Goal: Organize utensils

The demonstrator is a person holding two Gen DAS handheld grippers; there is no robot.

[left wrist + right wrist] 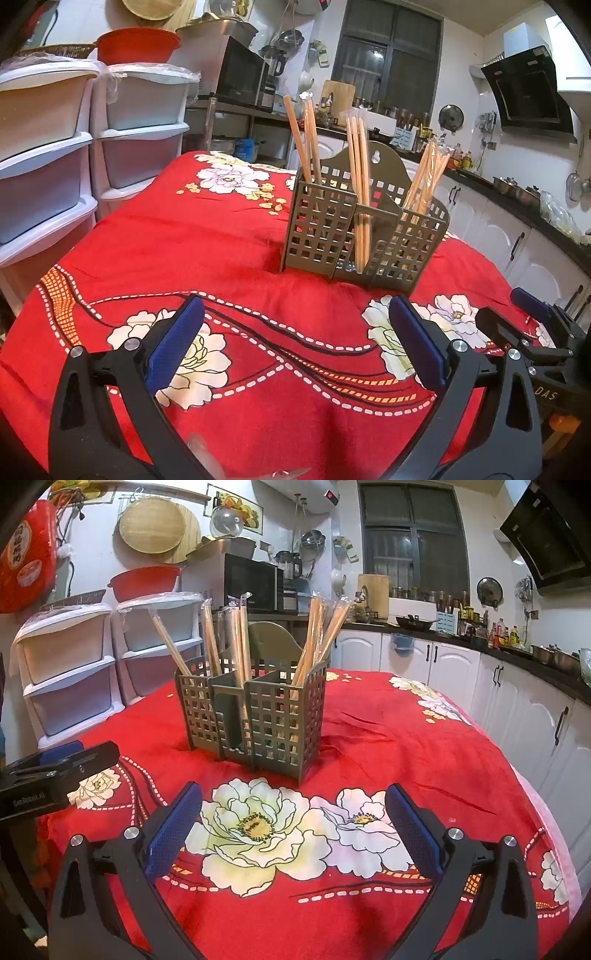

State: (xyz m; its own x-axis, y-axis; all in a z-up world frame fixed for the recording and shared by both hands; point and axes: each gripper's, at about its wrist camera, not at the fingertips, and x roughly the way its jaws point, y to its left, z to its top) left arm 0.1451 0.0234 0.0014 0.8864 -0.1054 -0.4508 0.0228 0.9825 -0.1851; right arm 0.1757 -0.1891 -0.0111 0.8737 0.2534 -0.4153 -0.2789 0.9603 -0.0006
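On the desk (406, 738), covered by a red floral cloth, your utensil holder (255, 716) stands upright near the middle. Its three compartments each contain wrapped chopsticks (236, 642) leaning at various angles. Your left tool (295, 343) is released, fingers spread wide, hovering low over the cloth in front of the holder and gripping nothing. Your right tool (293, 827) is likewise released and empty, positioned just beside the left one.
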